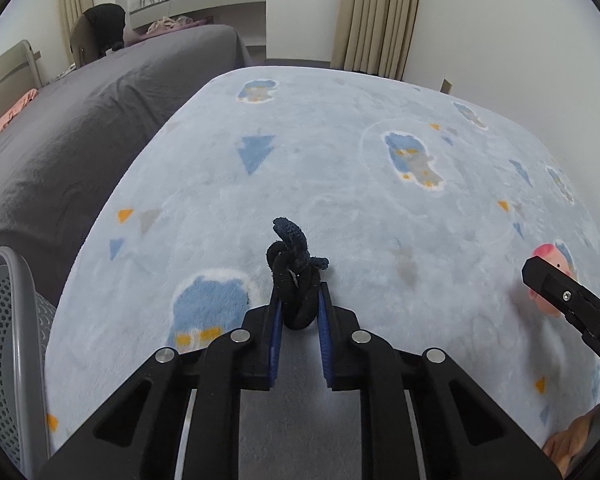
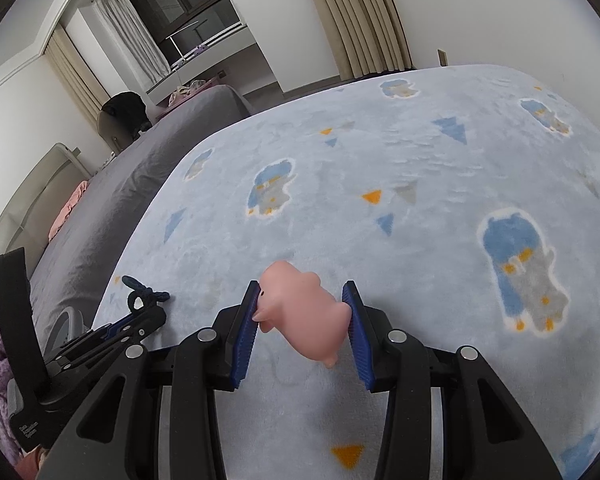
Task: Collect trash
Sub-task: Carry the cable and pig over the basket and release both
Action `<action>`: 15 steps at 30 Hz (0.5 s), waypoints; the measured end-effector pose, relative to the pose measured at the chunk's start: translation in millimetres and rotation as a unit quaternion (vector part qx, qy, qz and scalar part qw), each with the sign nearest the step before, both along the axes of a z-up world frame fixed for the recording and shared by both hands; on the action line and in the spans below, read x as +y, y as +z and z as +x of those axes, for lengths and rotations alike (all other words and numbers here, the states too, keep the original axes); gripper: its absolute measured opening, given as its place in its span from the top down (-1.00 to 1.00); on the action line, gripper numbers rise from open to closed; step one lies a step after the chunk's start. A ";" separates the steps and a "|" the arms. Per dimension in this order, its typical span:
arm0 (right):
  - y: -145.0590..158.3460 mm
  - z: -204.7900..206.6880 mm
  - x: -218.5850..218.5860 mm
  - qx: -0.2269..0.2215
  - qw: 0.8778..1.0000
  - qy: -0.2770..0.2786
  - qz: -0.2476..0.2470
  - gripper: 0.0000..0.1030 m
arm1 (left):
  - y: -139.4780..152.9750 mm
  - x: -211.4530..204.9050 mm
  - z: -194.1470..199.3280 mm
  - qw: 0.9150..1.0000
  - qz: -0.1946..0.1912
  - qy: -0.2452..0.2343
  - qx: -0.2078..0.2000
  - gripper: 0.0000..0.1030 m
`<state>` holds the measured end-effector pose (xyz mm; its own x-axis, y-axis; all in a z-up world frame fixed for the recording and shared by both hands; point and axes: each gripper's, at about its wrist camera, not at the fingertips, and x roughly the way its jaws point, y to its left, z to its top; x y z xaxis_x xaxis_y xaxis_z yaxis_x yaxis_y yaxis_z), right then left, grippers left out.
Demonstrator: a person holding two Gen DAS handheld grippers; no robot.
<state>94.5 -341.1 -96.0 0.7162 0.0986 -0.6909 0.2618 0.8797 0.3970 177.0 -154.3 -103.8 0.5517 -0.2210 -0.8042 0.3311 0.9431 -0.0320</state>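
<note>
A knotted bundle of black and navy cord [image 1: 294, 264] rests on the pale blue patterned blanket [image 1: 340, 184]. My left gripper [image 1: 299, 292] is shut on the bundle's lower loops, its blue pads pressing from both sides. The right wrist view shows the same bundle [image 2: 142, 292] at the tip of the left gripper [image 2: 148, 312]. A pink rubber pig toy [image 2: 300, 312] sits between the blue pads of my right gripper [image 2: 302, 286], which is shut on it just above the blanket. From the left wrist view, the pig [image 1: 550, 254] peeks out behind the right gripper [image 1: 556, 288].
A grey perforated basket [image 1: 4, 340] stands at the lower left, beside the blanket's edge. A dark grey bedcover [image 1: 80, 120] lies to the left. Curtains and a white wall stand beyond. A person's hand [image 1: 568, 440] holds the right gripper.
</note>
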 end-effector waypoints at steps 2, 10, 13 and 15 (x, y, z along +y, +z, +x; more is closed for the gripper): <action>0.3 0.3 0.2 0.001 1.000 0.000 -0.002 0.22 | 1.9 1.4 -4.6 1.000 0.002 -0.002 -0.005 0.68; 4.2 0.5 10.8 0.003 0.999 0.007 -0.032 0.22 | 18.8 17.0 -33.8 0.999 0.016 -0.008 -0.046 0.68; 6.9 -2.0 18.1 0.004 0.999 0.008 -0.053 0.22 | 28.9 28.9 -42.6 0.998 0.013 -0.009 -0.056 0.68; 9.2 -3.6 22.0 0.002 0.998 0.010 -0.060 0.22 | 35.1 38.9 -46.8 0.998 0.009 -0.008 -0.058 0.68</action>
